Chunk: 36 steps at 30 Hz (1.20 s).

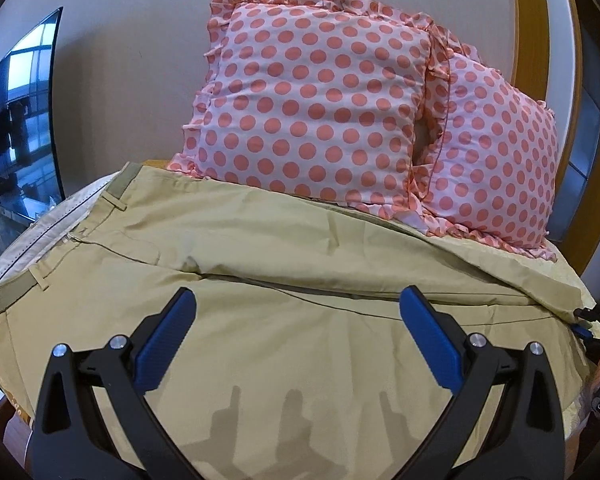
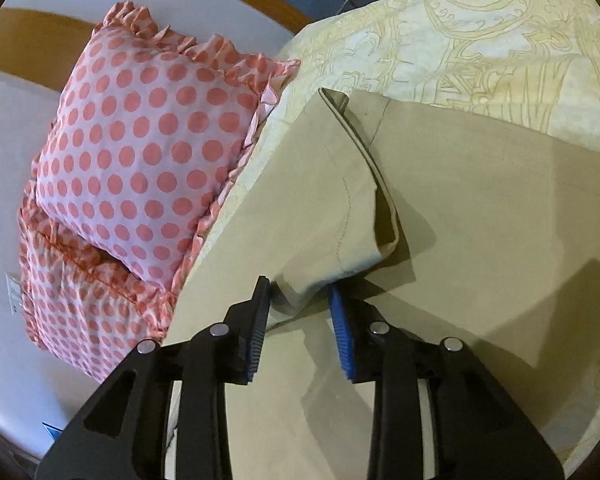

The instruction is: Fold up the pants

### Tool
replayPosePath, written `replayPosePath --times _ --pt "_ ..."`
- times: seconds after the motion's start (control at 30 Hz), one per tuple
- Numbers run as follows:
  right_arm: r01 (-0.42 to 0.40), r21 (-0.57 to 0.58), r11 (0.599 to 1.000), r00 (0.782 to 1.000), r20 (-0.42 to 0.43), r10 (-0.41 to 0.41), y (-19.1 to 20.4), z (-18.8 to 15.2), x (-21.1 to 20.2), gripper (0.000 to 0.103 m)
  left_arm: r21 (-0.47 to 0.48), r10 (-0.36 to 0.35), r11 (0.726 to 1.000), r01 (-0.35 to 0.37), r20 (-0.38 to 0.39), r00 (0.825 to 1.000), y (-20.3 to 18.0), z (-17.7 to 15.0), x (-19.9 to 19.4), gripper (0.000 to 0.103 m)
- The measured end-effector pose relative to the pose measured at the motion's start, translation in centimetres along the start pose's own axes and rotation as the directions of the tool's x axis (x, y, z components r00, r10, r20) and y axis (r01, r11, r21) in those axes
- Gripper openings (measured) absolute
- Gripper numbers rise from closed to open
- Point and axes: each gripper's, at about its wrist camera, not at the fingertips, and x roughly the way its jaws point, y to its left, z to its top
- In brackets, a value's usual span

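Note:
Khaki pants (image 1: 260,248) lie spread across the bed, waistband (image 1: 40,276) at the left, legs running right. My left gripper (image 1: 296,312) is open and empty, hovering over the near leg. In the right wrist view the pants (image 2: 480,208) show their leg hems (image 2: 364,200). My right gripper (image 2: 300,292) has its jaws partly closed around the lifted hem end of one leg; the cloth sits between the blue pads (image 2: 338,312). The right gripper also shows at the left wrist view's right edge (image 1: 588,320).
Two pink polka-dot pillows (image 1: 320,96) lean against the wall behind the pants, also in the right wrist view (image 2: 140,152). A patterned cream bedspread (image 2: 480,40) covers the bed. A dark TV screen (image 1: 16,128) stands at the left. A wooden headboard (image 1: 528,40) curves at the right.

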Motion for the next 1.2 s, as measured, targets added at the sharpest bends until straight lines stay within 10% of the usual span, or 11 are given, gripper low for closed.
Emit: replayPosePath --times 0.13,0.2,0.43,0.63,0.8,1.03,1.07,1.13,1.2 --pt "-0.008 0.005 1.0 1.0 0.029 0.008 0.2 -0.1 -0.2 0.035 -0.02 -0.077 0.997 0.077 -0.002 0.997 0.5 0.5 0.3 0.101" --pt "-0.024 -0.011 1.0 0.999 0.023 0.024 0.3 -0.2 0.1 0.002 -0.042 -0.122 0.992 0.122 0.002 0.993 1.0 0.8 0.4 0.101" --pt "-0.159 -0.005 0.987 0.969 0.193 0.157 -1.6 -0.6 -5.9 0.002 -0.121 -0.159 0.98 0.159 0.009 0.987 4.4 3.4 1.3 0.101" --pt "-0.181 -0.008 0.984 0.954 0.24 0.177 -2.0 -0.5 -8.2 0.002 -0.319 -0.218 0.934 0.161 -0.151 0.964 8.0 6.5 8.4 0.094" --pt "-0.198 -0.043 0.979 0.941 0.269 0.203 -1.0 -0.5 -9.2 0.002 -0.43 -0.2 0.901 0.066 -0.274 0.941 9.3 9.1 15.7 0.086" --pt "-0.174 -0.103 0.979 0.942 0.272 0.196 -0.6 -0.3 -9.5 0.002 -0.328 0.069 0.912 -0.246 -0.469 0.88 9.6 12.3 25.2 0.078" --pt "-0.172 -0.109 0.979 0.943 0.269 0.196 -0.6 -0.3 -9.4 0.002 -0.31 0.098 0.911 -0.272 -0.477 0.873 9.6 12.4 26.0 0.074" --pt "-0.163 -0.125 0.979 0.945 0.267 0.191 -0.5 -0.2 -9.2 0.002 -0.3 0.08 0.919 -0.255 -0.491 0.867 9.8 12.1 27.1 0.023" --pt "-0.159 -0.138 0.978 0.946 0.263 0.191 -0.4 0.0 -8.9 0.002 -0.36 0.022 0.907 -0.219 -0.479 0.878 10.4 11.4 26.6 0.005"
